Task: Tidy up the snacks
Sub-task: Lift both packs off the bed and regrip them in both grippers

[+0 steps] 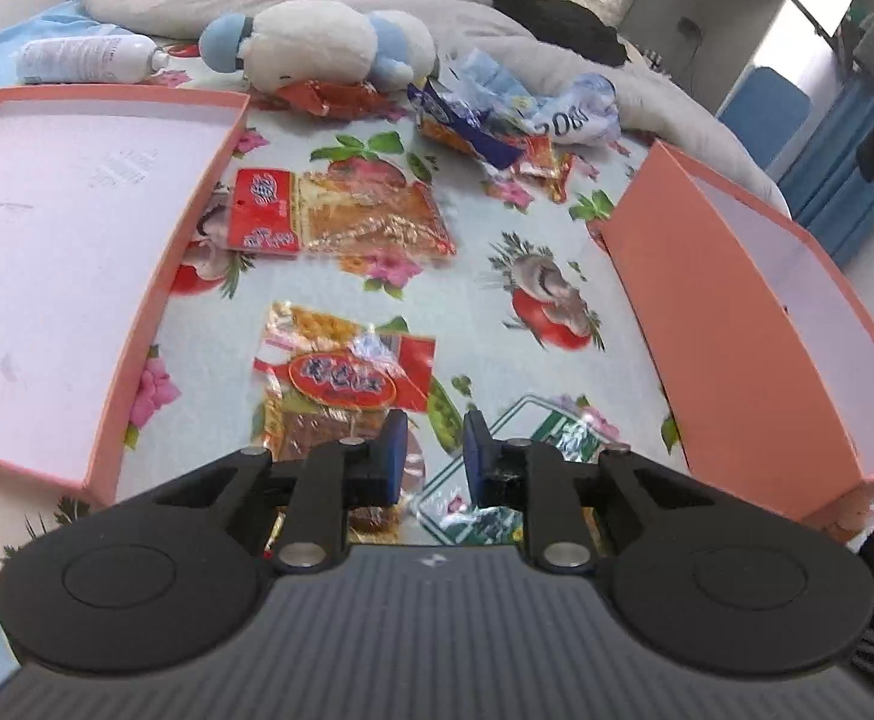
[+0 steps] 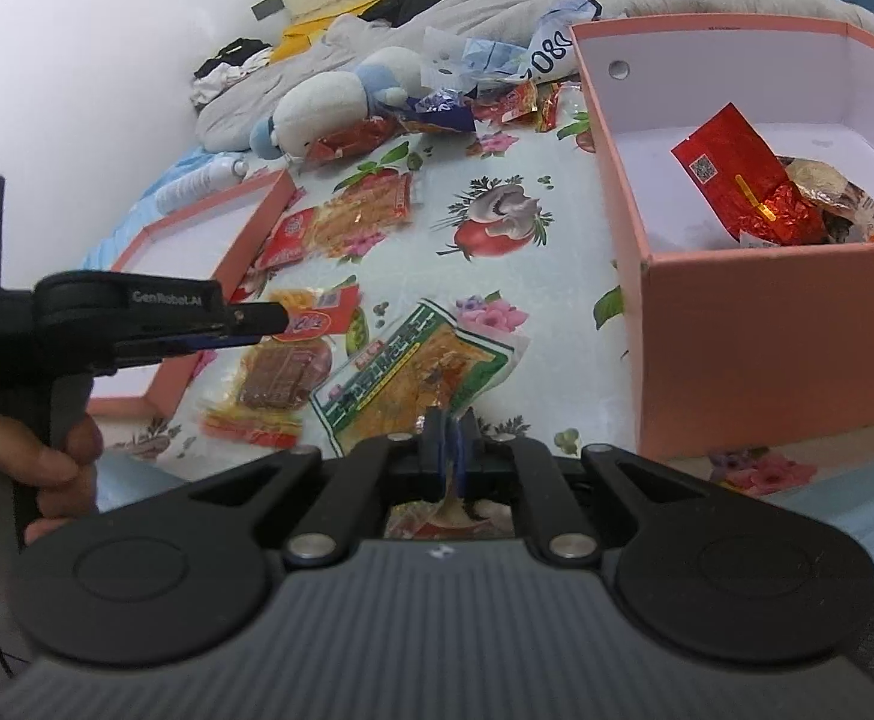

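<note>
Nearest of all, at the near edge of the flower-printed bed sheet [image 2: 496, 180], the right tongs [image 2: 450, 420] are pinched shut on the near edge of a green-bordered clear snack packet [image 2: 413, 372], which otherwise lies flat on the sheet. Just to its left, the left tongs [image 1: 434, 432] hover with their blue pads narrowed but apart, nothing between them, above a red-and-yellow snack packet with a brown slab inside [image 1: 341, 384]; from the right-hand camera they show side-on, held by a hand [image 2: 47, 468].

Further back lies a red-topped packet of orange strips [image 1: 341, 210], untouched. To the left sits a shallow pink cardboard lid [image 1: 65, 228], bare inside. To the right stands the deep pink cardboard box [image 2: 766, 348], already holding a crumpled red foil packet [image 2: 742, 186] and some gold wrappers beside it.

At the far end, beside a white-and-blue plush toy [image 1: 317, 42], a jumble of small red, blue and orange wrappers [image 1: 484, 126] waits.

By my reckoning the tidying is early: a few snacks boxed, three packets and the far heap left.
</note>
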`<state>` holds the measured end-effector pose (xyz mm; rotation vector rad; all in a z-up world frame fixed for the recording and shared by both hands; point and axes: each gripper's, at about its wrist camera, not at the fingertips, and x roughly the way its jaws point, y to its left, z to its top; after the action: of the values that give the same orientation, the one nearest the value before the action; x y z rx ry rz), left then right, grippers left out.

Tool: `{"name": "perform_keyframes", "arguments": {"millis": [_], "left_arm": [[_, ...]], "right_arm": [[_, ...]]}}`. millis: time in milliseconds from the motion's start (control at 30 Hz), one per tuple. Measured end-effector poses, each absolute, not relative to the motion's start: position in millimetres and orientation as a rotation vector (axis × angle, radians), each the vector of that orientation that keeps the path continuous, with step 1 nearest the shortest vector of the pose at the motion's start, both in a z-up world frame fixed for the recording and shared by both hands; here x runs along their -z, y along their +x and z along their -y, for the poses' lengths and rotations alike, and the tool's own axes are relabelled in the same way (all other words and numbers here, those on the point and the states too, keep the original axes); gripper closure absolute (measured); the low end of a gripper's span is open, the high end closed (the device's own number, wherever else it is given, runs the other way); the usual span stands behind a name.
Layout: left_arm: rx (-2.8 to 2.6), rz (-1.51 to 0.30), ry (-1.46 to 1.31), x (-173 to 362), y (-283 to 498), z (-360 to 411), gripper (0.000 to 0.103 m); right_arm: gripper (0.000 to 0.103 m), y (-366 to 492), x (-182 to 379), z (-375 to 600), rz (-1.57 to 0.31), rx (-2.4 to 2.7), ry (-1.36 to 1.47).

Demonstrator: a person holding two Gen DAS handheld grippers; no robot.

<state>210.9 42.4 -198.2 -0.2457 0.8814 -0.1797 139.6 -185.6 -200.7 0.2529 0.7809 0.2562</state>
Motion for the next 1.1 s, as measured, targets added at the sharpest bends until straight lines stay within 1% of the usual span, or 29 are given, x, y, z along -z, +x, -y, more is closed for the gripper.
{"name": "perform_keyframes", "arguments": {"millis": [133,300,333,367,400,433,467,500,533,600,667,733,800,867,933,1033,1100], "left_arm": [[0.187,-0.892,-0.235,198,204,-41,0.081],[0.179,-0.916,-0.224,200,201,-46,0.081],[0.172,-0.92,-0.222,200,201,-48,0.081],[0.167,-0.921,-0.22,200,201,-50,0.08],[0.163,-0.924,-0.217,200,201,-52,0.08],[0.156,-0.926,-0.217,200,202,-54,0.08],[0.148,-0.929,-0.221,200,203,-57,0.076],[0.142,-0.933,-0.227,200,205,-60,0.068],[0.139,-0.93,-0.231,199,207,-62,0.064],[0.126,-0.925,-0.223,196,209,-64,0.041],[0.116,-0.917,-0.201,193,212,-65,0.031],[0.11,-0.92,-0.192,193,217,-67,0.025],[0.104,-0.945,-0.197,198,224,-69,0.014],[0.102,-0.97,-0.211,204,232,-71,0.013],[0.108,-0.984,-0.208,208,237,-71,0.012],[0.108,-1.005,-0.119,210,241,-60,0.009],[0.124,-1.009,-0.089,212,241,-55,0.008]], "right_arm": [[0.095,135,203,186,-0.787,-0.251,0.234],[0.088,128,213,189,-0.828,-0.255,0.215],[0.083,126,215,191,-0.831,-0.271,0.209],[0.072,124,214,191,-0.831,-0.281,0.2],[0.063,122,213,192,-0.826,-0.289,0.193],[0.042,120,210,193,-0.813,-0.295,0.19],[0.025,118,206,193,-0.797,-0.299,0.185],[0.021,116,202,192,-0.774,-0.304,0.175],[0.021,114,198,191,-0.758,-0.309,0.158],[0.021,111,190,186,-0.719,-0.321,0.107],[0.021,109,182,181,-0.674,-0.336,0.063],[0.021,110,178,175,-0.636,-0.376,0.016],[0.021,115,175,165,-0.61,-0.409,-0.04],[0.019,125,178,158,-0.605,-0.437,-0.076],[0.015,141,188,151,-0.651,-0.454,-0.115],[0.014,155,202,142,-0.695,-0.475,-0.174],[0.014,159,207,135,-0.692,-0.486,-0.215]]}}
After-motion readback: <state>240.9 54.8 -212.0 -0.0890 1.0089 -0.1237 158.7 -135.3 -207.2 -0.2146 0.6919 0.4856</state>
